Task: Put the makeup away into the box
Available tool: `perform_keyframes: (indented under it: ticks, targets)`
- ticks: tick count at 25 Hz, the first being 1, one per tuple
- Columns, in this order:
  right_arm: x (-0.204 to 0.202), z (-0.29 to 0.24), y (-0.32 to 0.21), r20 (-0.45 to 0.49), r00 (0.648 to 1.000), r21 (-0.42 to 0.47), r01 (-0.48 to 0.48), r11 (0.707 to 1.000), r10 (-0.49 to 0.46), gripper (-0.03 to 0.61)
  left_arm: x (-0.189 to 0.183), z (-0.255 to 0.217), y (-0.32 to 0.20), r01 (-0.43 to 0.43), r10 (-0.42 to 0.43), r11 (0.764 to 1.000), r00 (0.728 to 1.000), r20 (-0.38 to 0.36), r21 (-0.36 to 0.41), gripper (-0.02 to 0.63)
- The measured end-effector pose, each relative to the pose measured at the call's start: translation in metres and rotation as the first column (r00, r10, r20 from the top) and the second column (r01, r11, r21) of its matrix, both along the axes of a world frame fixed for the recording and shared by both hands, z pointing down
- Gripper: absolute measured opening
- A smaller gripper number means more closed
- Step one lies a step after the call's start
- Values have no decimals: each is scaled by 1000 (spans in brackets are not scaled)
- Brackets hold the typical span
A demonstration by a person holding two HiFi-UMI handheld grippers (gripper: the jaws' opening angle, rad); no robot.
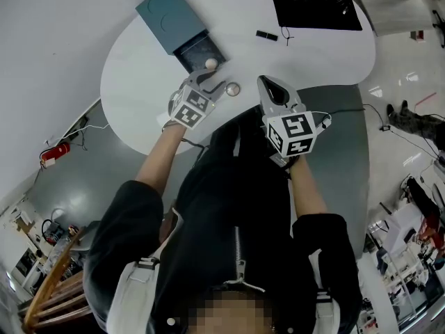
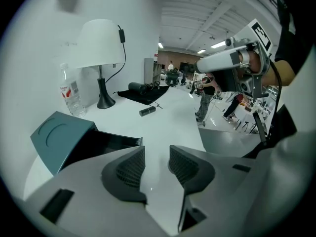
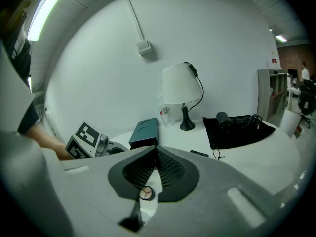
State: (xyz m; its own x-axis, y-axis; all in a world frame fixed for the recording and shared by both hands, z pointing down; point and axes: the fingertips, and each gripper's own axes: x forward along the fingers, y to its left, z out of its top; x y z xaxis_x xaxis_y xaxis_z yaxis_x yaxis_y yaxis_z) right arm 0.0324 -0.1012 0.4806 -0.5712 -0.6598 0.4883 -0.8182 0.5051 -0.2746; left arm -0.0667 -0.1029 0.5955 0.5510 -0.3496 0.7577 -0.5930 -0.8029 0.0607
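White table (image 1: 132,82), teal box (image 1: 170,16) lying diagonally, open end facing left claw (image 1: 212,82), parted and empty, right claw (image 1: 266,83) closed.

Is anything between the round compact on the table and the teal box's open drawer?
Nothing visible: bare white table separates the small round compact from the teal box's open drawer; the open left gripper sits just beside it.
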Motion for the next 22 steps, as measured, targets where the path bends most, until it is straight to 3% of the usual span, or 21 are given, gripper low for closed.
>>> perform_keyframes:
  ticks: [13, 22]
  targets:
    - [13, 0, 12, -7, 999, -4, -45, 999, 45, 5, 26, 40, 42, -145, 147, 989, 987, 71, -30, 227]
    - [29, 1, 15, -8, 996, -13, -86, 996, 86, 6, 43, 68, 49, -182, 184, 983, 973, 136, -30, 241]
